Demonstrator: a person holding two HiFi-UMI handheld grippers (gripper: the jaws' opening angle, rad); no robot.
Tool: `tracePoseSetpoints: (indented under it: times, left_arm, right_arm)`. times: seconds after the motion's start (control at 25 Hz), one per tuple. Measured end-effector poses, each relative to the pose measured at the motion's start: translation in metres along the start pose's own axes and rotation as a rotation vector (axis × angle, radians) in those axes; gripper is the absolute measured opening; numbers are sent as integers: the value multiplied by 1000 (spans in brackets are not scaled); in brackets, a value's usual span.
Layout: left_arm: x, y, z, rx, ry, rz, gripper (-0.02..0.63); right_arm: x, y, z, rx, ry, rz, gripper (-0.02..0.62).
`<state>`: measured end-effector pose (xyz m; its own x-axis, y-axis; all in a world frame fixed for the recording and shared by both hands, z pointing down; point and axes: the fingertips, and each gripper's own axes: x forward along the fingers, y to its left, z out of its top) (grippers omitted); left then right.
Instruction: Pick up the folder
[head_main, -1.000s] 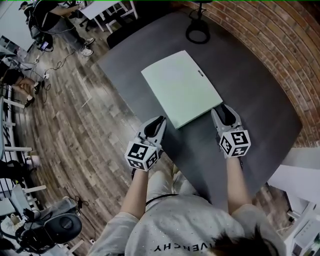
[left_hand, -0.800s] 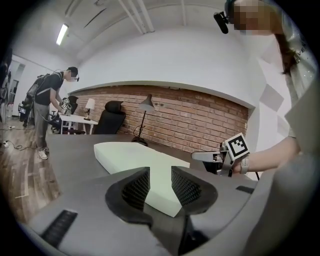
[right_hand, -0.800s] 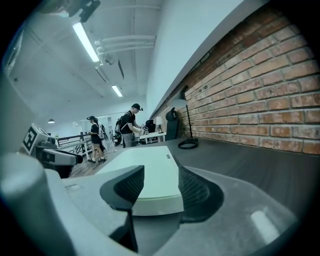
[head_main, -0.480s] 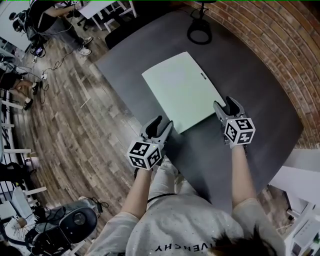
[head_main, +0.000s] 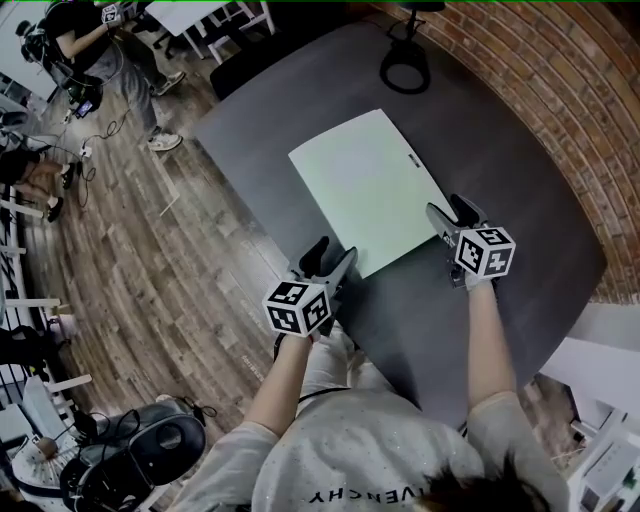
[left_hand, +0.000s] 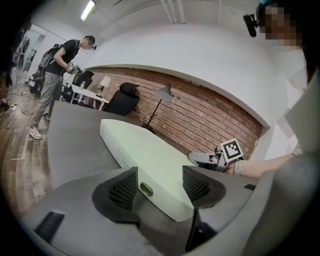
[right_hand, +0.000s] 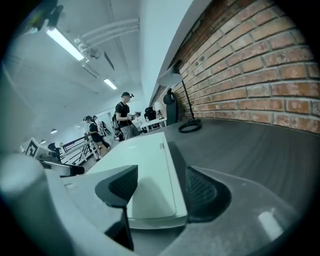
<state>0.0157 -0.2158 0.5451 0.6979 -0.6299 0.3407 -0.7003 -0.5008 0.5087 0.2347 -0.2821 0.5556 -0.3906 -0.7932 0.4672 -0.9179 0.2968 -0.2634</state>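
Holding a gripper in each hand, I have both brought up to the near edge of the folder, which lies flat on the dark grey table, turned at an angle to me.

My left gripper sits at the folder's near left corner. Its jaws have just been opening and now stand well apart, with that corner lying between them. In the left gripper view the pale green cover runs away from the jaws, and neither pad presses on it, so this gripper has hold of nothing.

My right gripper sits at the near right corner. Its jaws have also just been opening and stand wide. In the right gripper view the folder's corner lies in the gap between the two dark pads, and the right-hand pad rests over bare table beside the folder's edge. Nothing is clamped here either.

A small dark tab shows on the folder's right edge. Beyond the folder, a lamp's ring-shaped base stands on the far end of the table, near the brick wall. A person stands on the wooden floor past the table's far left corner.
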Motion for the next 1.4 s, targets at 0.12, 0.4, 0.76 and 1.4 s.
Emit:
tracePoseSetpoints:
  times: [0.12, 0.4, 0.76, 1.4]
  left_arm:
    - [2, 3, -1, -23, 6, -2, 273]
    - [4, 14, -5, -89, 28, -4, 273]
    - [3, 15, -19, -90, 47, 14, 273]
    - [-8, 19, -26, -157, 35, 9, 273]
  right_arm:
    - [6, 0, -4, 21, 23, 15, 284]
    - [11, 2, -2, 54, 24, 30, 284]
    - [9, 4, -8, 0, 36, 52, 257]
    - [12, 26, -14, -64, 46, 129, 241]
